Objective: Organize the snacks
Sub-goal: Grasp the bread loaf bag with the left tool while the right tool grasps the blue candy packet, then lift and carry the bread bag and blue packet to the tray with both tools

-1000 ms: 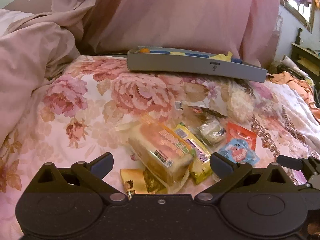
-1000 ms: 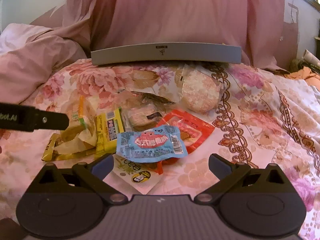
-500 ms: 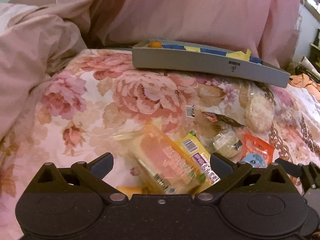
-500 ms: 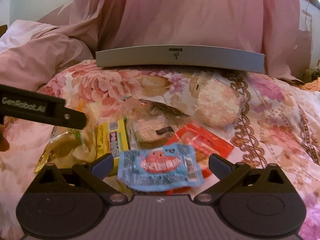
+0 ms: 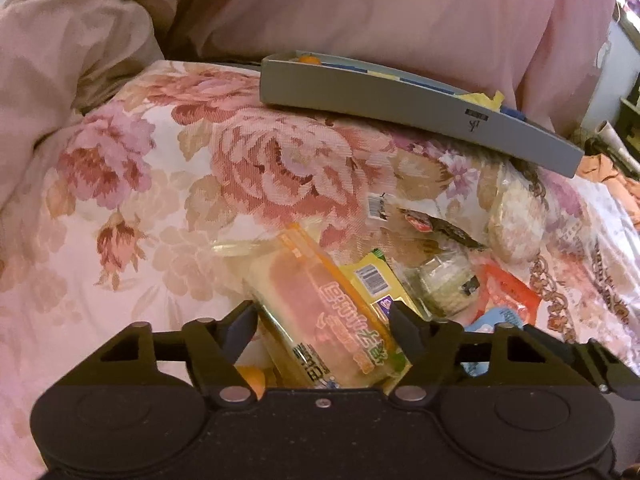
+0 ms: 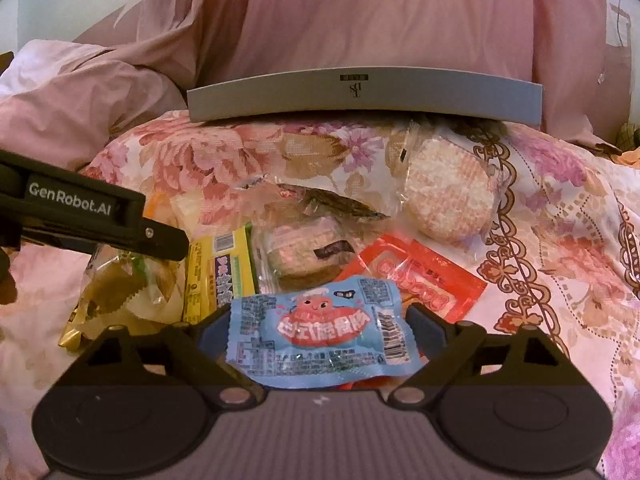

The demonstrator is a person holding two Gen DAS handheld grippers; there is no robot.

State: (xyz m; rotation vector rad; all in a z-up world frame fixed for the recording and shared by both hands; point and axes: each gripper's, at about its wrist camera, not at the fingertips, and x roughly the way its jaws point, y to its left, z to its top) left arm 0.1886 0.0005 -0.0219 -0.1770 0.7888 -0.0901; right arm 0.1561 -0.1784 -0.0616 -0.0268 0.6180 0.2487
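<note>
Nearby, gray tray (image 5: pixel 400 98) of wrappers — both grippers' fingers apart, closing round packets.

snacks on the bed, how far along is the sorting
Early. The grey tray already holds a few blue and yellow packets. The left gripper has just been closing around the clear orange-printed pack, the right gripper around the blue packet; neither is lifted. The yellow bar, red packet and round rice cracker remain on the bedspread.
</note>
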